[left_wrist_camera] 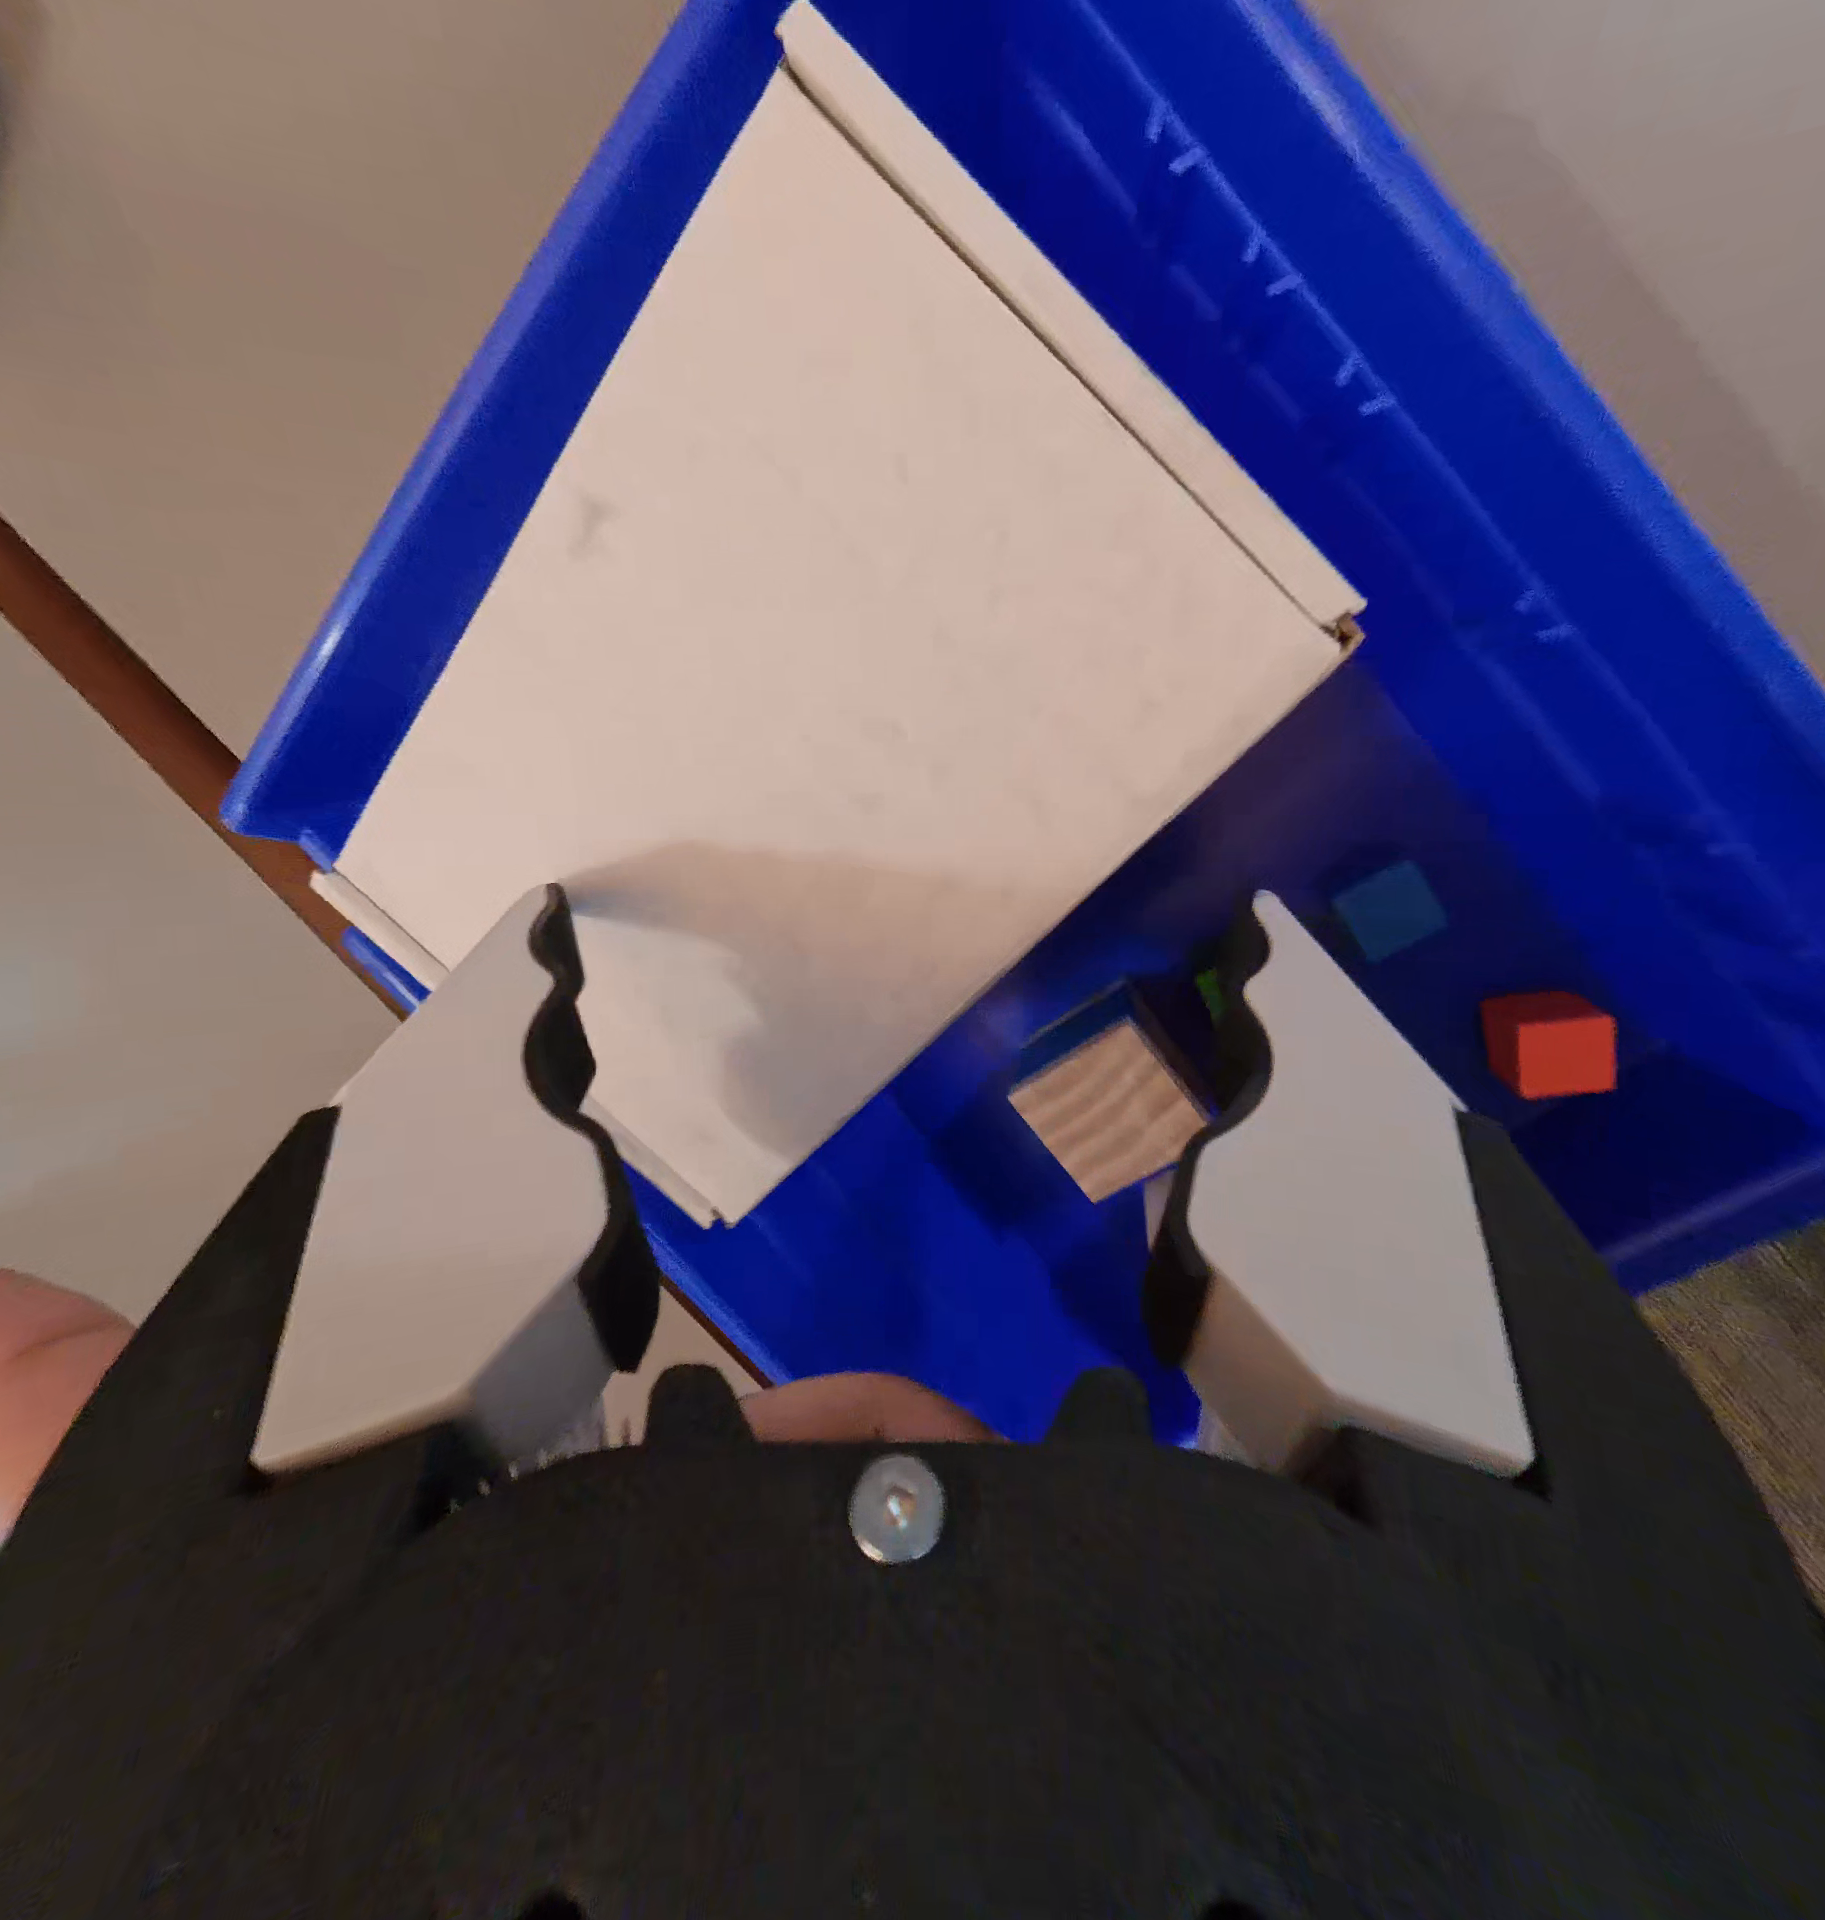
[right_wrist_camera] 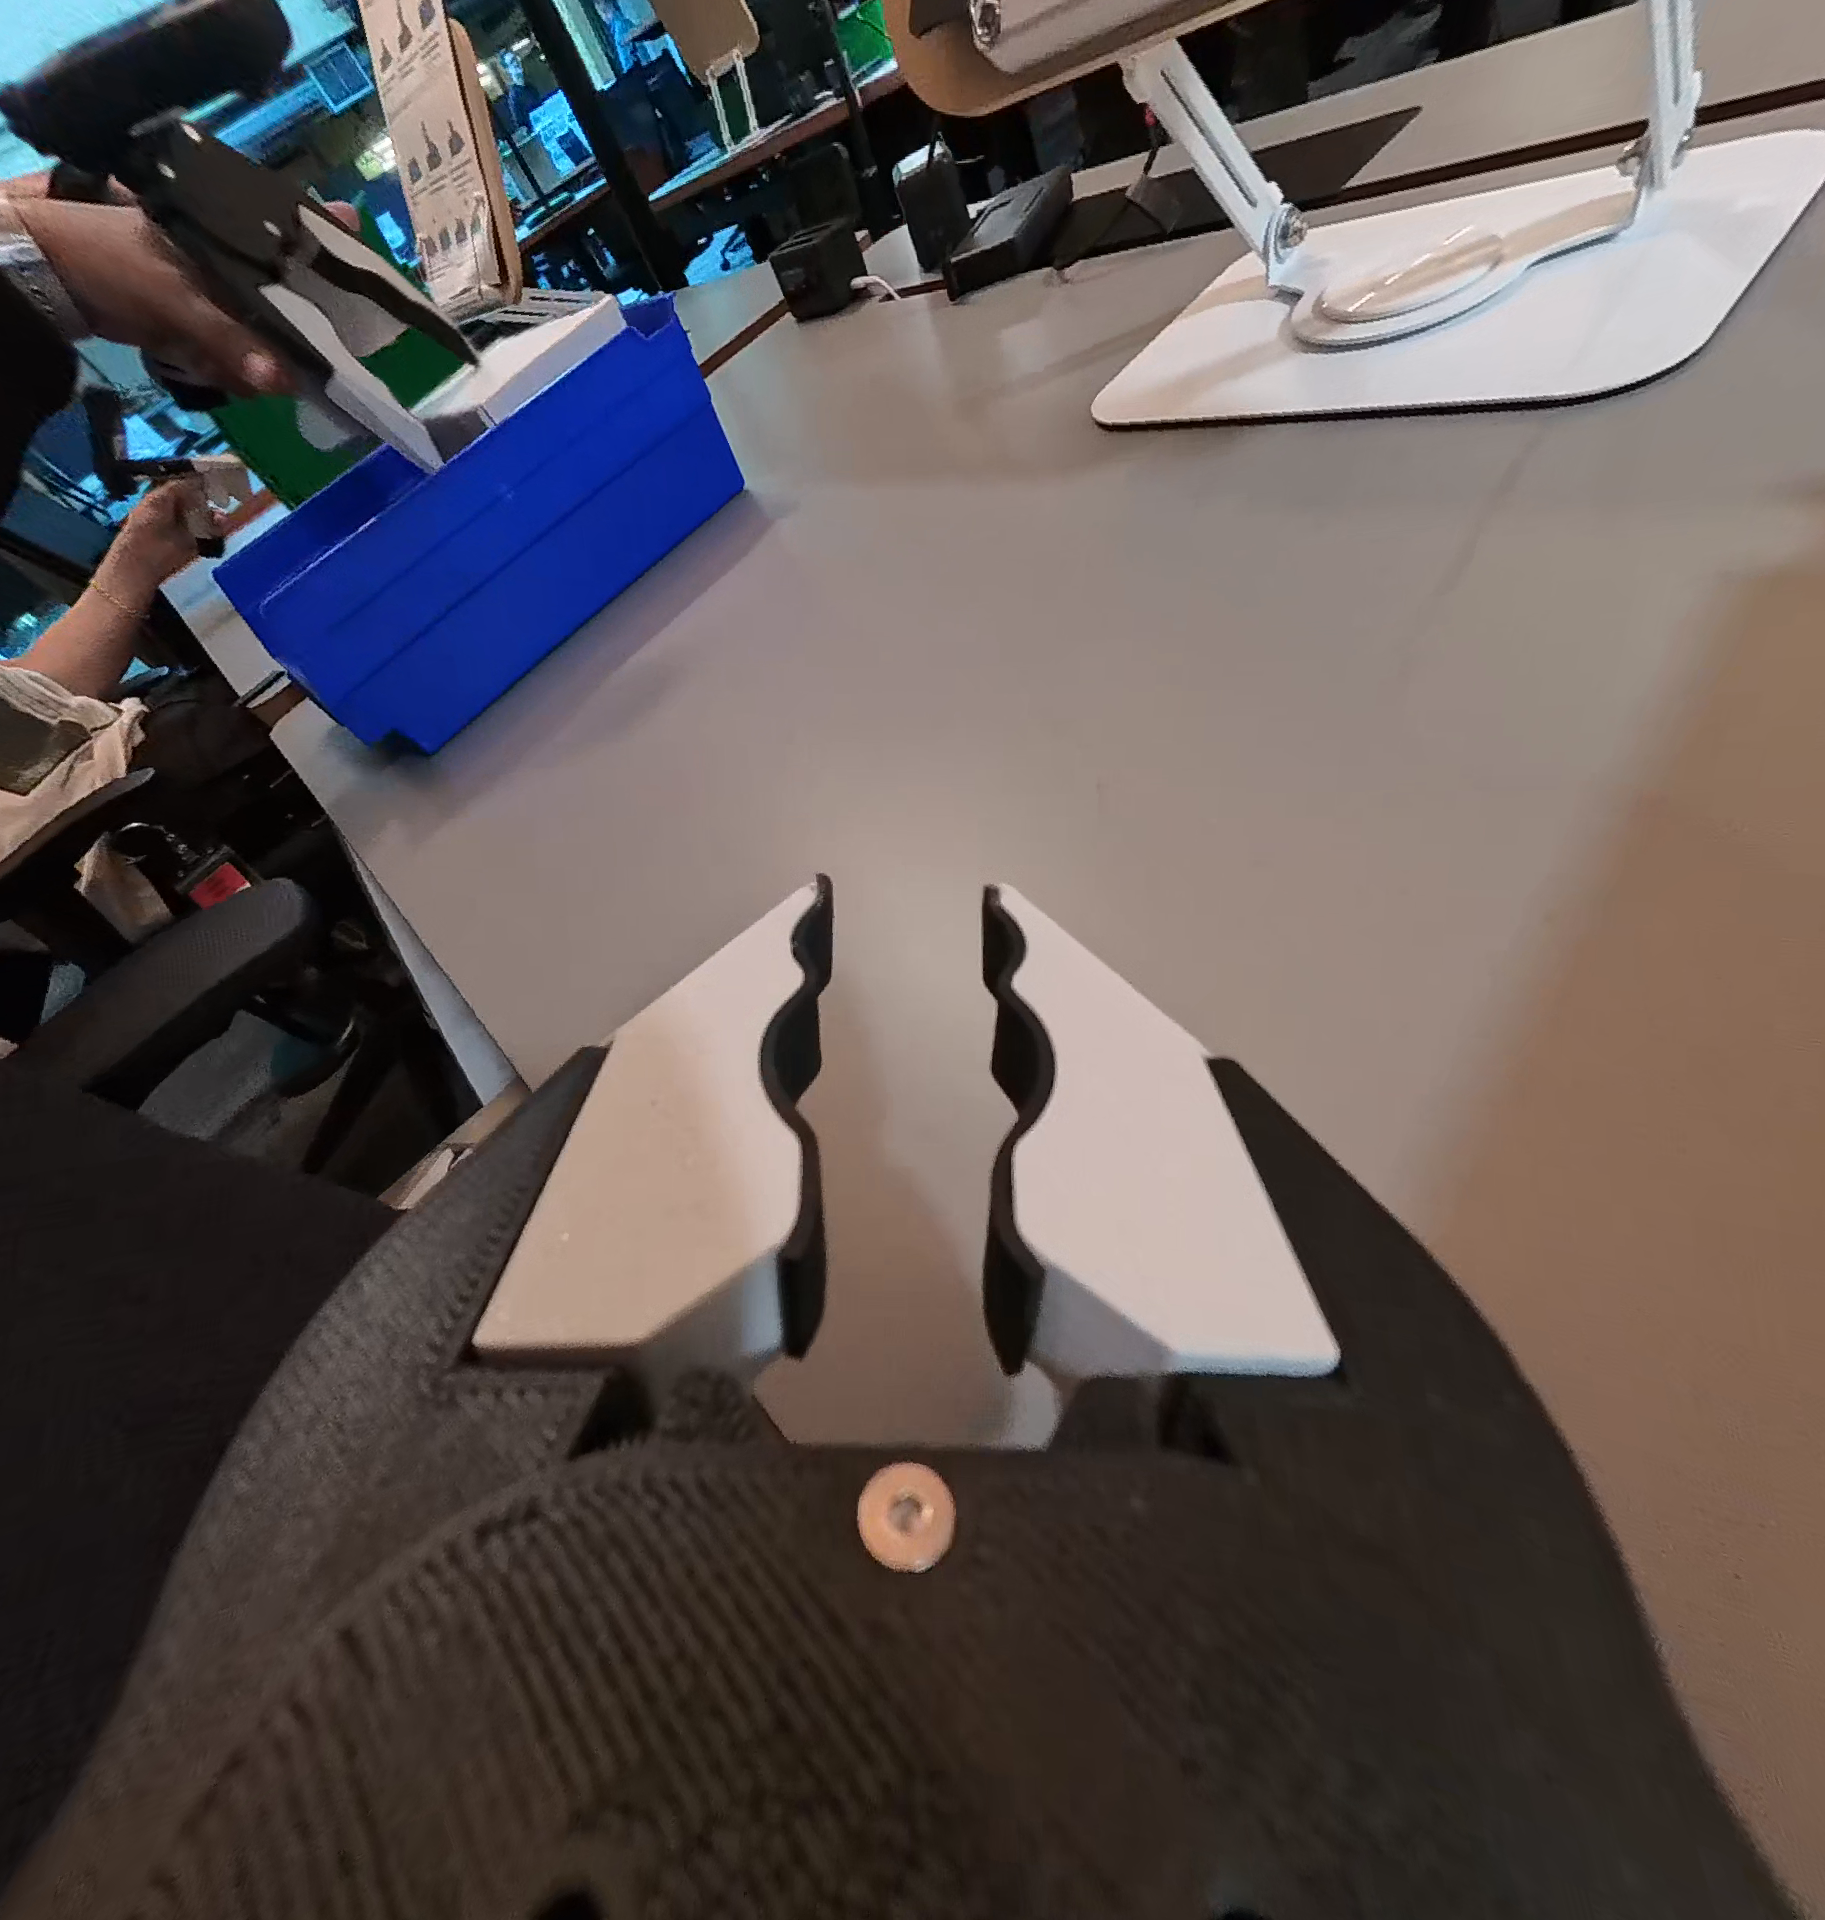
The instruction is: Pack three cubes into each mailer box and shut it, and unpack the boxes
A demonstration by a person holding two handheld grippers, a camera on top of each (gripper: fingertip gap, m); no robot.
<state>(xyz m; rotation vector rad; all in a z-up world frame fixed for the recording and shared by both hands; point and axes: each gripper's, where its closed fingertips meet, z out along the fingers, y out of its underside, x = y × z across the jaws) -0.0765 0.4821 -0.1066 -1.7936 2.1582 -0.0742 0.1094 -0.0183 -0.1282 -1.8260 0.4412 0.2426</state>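
Observation:
A closed white mailer box (left_wrist_camera: 835,644) lies tilted in a blue bin (left_wrist_camera: 1510,520). Beside it on the bin floor are a blue cube (left_wrist_camera: 1391,912), a red cube (left_wrist_camera: 1552,1044) and a pale wooden cube (left_wrist_camera: 1105,1107); a bit of green shows behind my right finger. My left gripper (left_wrist_camera: 903,914) is open and empty, hovering over the box's near corner and the wooden cube. It also shows in the right wrist view (right_wrist_camera: 425,400) above the bin (right_wrist_camera: 492,561). My right gripper (right_wrist_camera: 906,899) is open a little and empty, low over the grey table (right_wrist_camera: 1251,779).
A white stand with a flat base (right_wrist_camera: 1459,301) sits at the table's far right. Black devices and cables (right_wrist_camera: 991,229) lie along the far edge. The table's left edge drops to chairs (right_wrist_camera: 160,987), and another person's arm (right_wrist_camera: 129,582) shows beyond the bin. My hands' fingertips stand some 55 cm from each other. Measured from the fingertips, the blue cube (left_wrist_camera: 1391,912) is 8 cm or so from the left gripper and 45 cm from the right.

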